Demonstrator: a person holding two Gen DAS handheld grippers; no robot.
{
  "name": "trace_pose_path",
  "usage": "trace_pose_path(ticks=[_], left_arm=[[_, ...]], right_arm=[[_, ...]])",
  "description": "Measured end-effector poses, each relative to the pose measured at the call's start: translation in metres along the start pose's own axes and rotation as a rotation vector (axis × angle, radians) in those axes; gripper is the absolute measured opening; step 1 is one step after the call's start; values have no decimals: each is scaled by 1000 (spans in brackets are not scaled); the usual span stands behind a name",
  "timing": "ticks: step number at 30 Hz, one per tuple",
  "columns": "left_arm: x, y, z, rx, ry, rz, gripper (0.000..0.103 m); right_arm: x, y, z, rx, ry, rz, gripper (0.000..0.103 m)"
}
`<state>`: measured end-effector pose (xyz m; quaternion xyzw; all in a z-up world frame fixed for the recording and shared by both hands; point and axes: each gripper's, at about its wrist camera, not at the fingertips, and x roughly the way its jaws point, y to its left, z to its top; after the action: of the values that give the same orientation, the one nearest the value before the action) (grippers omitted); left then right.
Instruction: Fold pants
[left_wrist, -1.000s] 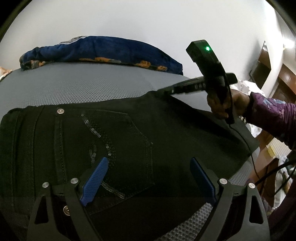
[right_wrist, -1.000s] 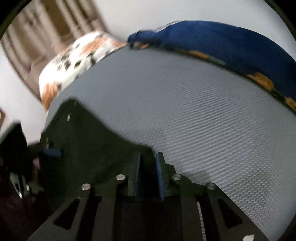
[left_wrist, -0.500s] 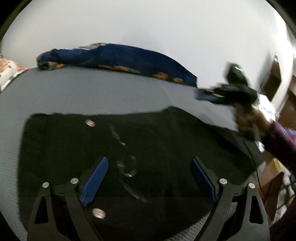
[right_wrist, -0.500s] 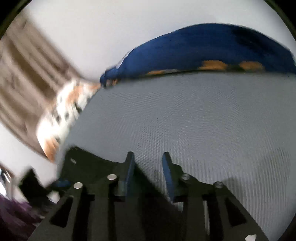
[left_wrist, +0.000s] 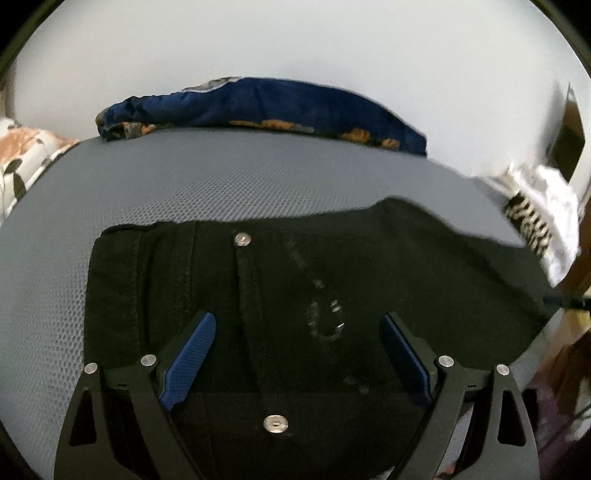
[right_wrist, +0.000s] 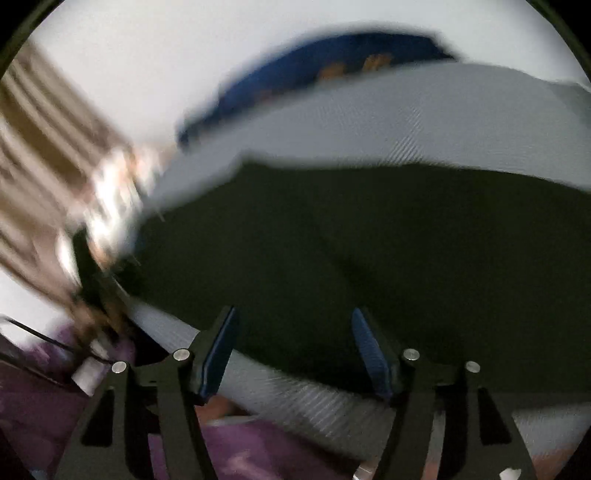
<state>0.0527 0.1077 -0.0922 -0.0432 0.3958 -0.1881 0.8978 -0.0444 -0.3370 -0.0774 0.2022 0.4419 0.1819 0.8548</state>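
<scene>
Black pants (left_wrist: 332, 280) lie flat on the grey mesh bed (left_wrist: 184, 184), waistband to the left, with metal rivets and a sequinned back pocket showing. My left gripper (left_wrist: 295, 350) hovers over the pocket area, open, its blue pads wide apart with only the cloth below them. The right wrist view is blurred by motion: the same pants (right_wrist: 369, 240) spread dark across the bed (right_wrist: 406, 122). My right gripper (right_wrist: 295, 350) hangs over their near edge, its jaws opening, nothing pinched between the blue pads.
A blue blanket with orange print (left_wrist: 266, 110) lies along the bed's far edge against a white wall. A floral pillow (left_wrist: 22, 155) sits at the left. White cloth (left_wrist: 535, 221) and dark wooden furniture stand at the right. A purple sleeve (right_wrist: 240, 450) shows below the right gripper.
The right gripper let go of the pants' edge, opened, and swung back toward the near side, leaving the left wrist view. The left gripper drew back slightly, staying open.
</scene>
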Motion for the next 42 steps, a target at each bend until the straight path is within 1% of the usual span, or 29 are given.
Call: trace_pose_path(ticks=[2, 3, 4, 6, 8, 9, 11, 12, 13, 15, 17, 19, 20, 21, 22, 23, 24, 29, 32, 34, 36, 37, 38, 39, 40, 41, 42], left_arm=[[-3, -4, 3, 14, -14, 11, 90], [-1, -5, 5, 34, -13, 38, 90], [4, -3, 6, 49, -8, 61, 90], [10, 5, 6, 42, -5, 68, 90], [12, 11, 2, 43, -10, 49, 90], [12, 9, 0, 66, -13, 56, 90], [13, 6, -2, 97, -6, 71, 90], [12, 7, -3, 98, -10, 64, 90], [11, 9, -3, 93, -12, 55, 90], [10, 19, -2, 52, -14, 10, 90], [9, 21, -1, 51, -9, -2, 89], [9, 19, -2, 81, 0, 7, 88], [9, 19, -2, 84, 1, 4, 88], [9, 21, -2, 76, 0, -7, 88], [8, 22, -2, 70, -1, -14, 88], [7, 23, -2, 70, 0, -19, 88], [7, 23, -2, 75, 1, -22, 88], [5, 28, -1, 82, 7, -60, 88], [5, 28, -1, 110, 19, -76, 88], [6, 25, -2, 148, 27, -65, 88], [7, 21, -3, 180, 37, -47, 88], [8, 19, -2, 191, 45, -38, 88], [8, 16, -2, 203, 56, -27, 88], [7, 12, -1, 208, 74, -12, 88], [2, 8, 3, 193, 85, -9, 88], [-4, 4, 6, 180, 73, -28, 88], [-9, -1, 8, 179, 52, -38, 88]], right_arm=[[-5, 7, -23, 20, -5, -36, 62], [-2, 11, -30, 16, 4, -60, 62], [4, 14, -38, 8, 11, -87, 60], [12, 14, -47, 13, 4, -105, 56], [19, 9, -49, 62, 1, -63, 51], [15, 2, -48, 78, -3, -57, 47], [18, -2, -47, 96, -12, -69, 43], [18, -3, -46, 105, -17, -80, 41], [20, -4, -43, 123, -20, -96, 41], [18, -12, -40, 191, -42, -109, 41], [18, -24, -41, 267, -58, -91, 40], [18, -34, -41, 344, -86, -38, 40], [20, -37, -40, 365, -95, -9, 40], [22, -38, -40, 371, -87, 7, 38], [27, -36, -39, 367, -64, 16, 22], [32, -35, -39, 360, -33, 15, 10], [36, -34, -41, 369, -17, 19, 7], [37, -47, -47, 485, 4, 113, 5], [38, -50, -52, 528, 24, 129, 4], [38, -54, -55, 551, 27, 143, 4], [41, -65, -58, 632, 45, 201, 5], [40, -71, -60, 672, 64, 227, 7], [35, -74, -62, 687, 106, 230, 12], [27, -73, -62, 668, 114, 221, 18], [15, -69, -61, 628, 103, 191, 23], [-4, -60, -54, 538, 81, 130, 25], [-16, -53, -47, 461, 58, 89, 27]])
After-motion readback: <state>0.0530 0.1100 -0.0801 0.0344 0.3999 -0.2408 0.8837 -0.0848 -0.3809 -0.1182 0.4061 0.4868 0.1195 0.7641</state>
